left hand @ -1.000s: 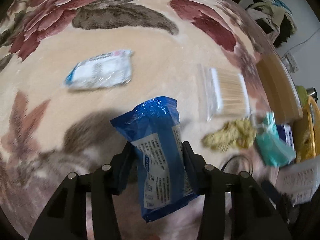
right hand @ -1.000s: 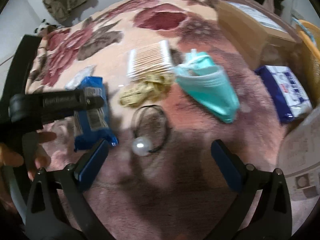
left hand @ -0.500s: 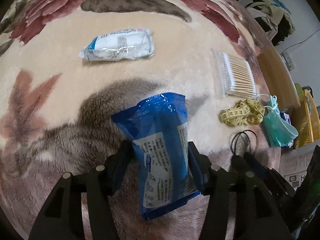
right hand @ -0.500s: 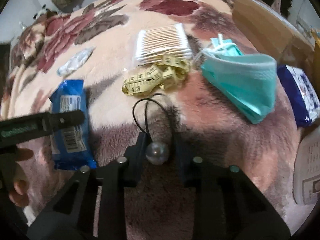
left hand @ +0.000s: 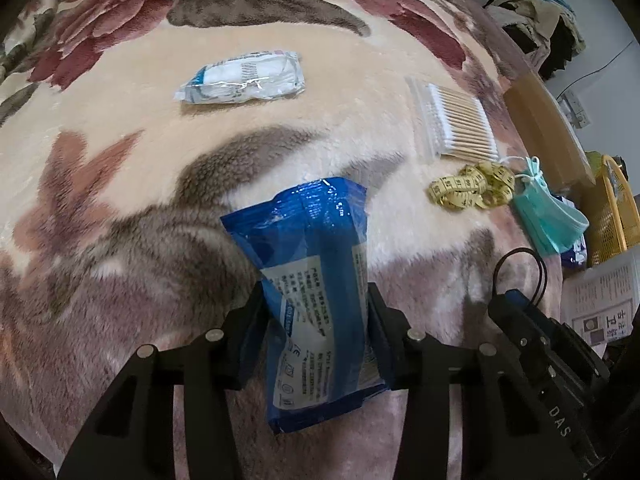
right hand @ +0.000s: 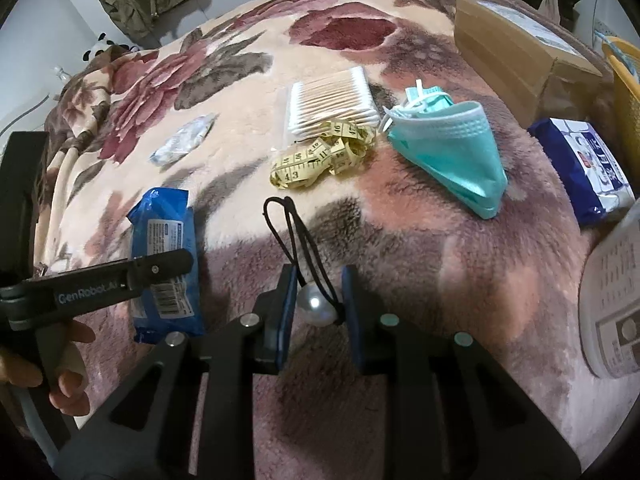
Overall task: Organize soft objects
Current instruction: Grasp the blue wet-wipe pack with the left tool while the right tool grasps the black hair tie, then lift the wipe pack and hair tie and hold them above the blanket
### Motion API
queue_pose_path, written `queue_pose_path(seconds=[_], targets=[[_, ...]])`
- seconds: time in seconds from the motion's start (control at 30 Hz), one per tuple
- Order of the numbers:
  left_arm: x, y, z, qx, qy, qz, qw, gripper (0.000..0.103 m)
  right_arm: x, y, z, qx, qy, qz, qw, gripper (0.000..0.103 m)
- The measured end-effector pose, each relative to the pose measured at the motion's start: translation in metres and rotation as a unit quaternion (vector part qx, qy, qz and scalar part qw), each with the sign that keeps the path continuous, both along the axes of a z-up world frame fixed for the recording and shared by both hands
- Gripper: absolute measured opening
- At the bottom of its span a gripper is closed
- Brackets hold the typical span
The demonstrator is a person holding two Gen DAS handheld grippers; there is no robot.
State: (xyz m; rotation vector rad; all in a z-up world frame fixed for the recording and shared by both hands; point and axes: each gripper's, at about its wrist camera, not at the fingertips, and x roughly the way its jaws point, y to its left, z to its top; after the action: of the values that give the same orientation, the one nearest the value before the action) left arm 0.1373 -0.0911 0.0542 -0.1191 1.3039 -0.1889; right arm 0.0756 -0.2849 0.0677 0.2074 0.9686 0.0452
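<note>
The left hand-held gripper was clamped on the blue pack, pinching its lower half while the far end stuck out ahead. Soft, crinkly film — it looked light and likely to sag, so a mid-body hold suited it. The right hand-held gripper was closed around the pearl of the hair tie, whose loop trailed forward on the blanket. The bead was hard and probably slick; the elastic, limp. Just beyond lay the tape measure, past it the swabs, the mask ahead-right, and the white packet farthest ahead of the left.
</note>
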Motion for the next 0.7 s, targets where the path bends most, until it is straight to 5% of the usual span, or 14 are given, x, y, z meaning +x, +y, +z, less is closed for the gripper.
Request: queue_pose_path(seconds=[0.7], targets=[[-0.042,0.012,0.039,0.016,-0.034,-0.004,0.9993,0.047,-0.025,0.01,0.033,-0.014,-0.017,-0.01,1.0,0.024]])
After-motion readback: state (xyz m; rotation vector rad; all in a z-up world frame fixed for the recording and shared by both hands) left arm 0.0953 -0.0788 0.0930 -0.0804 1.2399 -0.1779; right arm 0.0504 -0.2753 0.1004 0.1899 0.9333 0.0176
